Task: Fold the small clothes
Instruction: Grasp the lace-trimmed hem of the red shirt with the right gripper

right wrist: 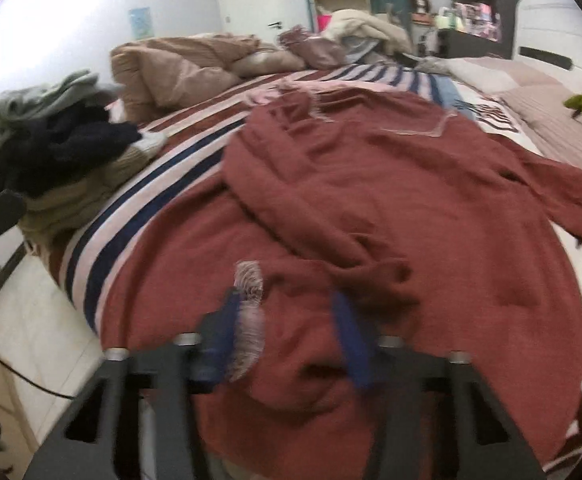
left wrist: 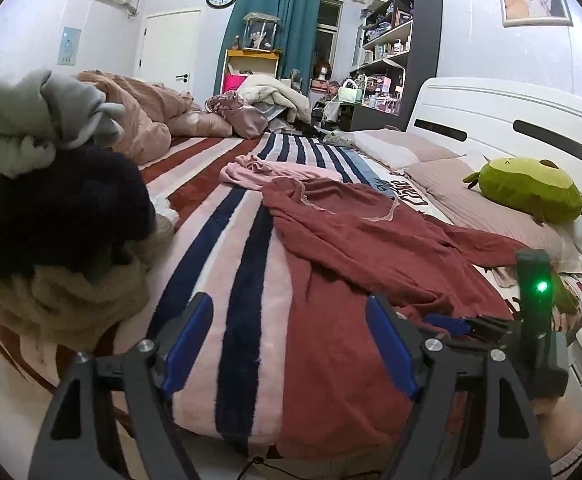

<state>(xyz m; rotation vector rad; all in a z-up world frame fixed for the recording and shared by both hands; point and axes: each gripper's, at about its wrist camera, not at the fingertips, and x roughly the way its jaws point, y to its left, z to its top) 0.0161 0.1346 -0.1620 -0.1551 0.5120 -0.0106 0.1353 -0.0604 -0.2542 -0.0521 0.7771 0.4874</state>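
Rust-red garment [left wrist: 355, 236] lies spread and rumpled across the striped blanket [left wrist: 243, 280] on the bed, centre to right of the left wrist view; in the right wrist view it fills most of the frame. A pink garment [left wrist: 267, 170] sits just beyond it, touching its far edge.

Left tongs [left wrist: 289, 344]: blue pads wide apart, nothing between them, hovering at the bed's near edge w/ the red hem below.

Right tongs [right wrist: 291, 336]: view is motion-blurred, so only a fair guess — pads look apart, set over the red fabric at lower centre. A pale frayed trim [right wrist: 249, 312] sits against the left pad; can't tell whether it's pinched.

Clothes pile [left wrist: 51, 208] (grey, navy, tan) stacks at the left of the frame, near the blanket's edge. Green plush [left wrist: 531, 190] rests on the pillows at right, well apart from the pile. Brown duvet [left wrist: 139, 108] is bunched at upper left.
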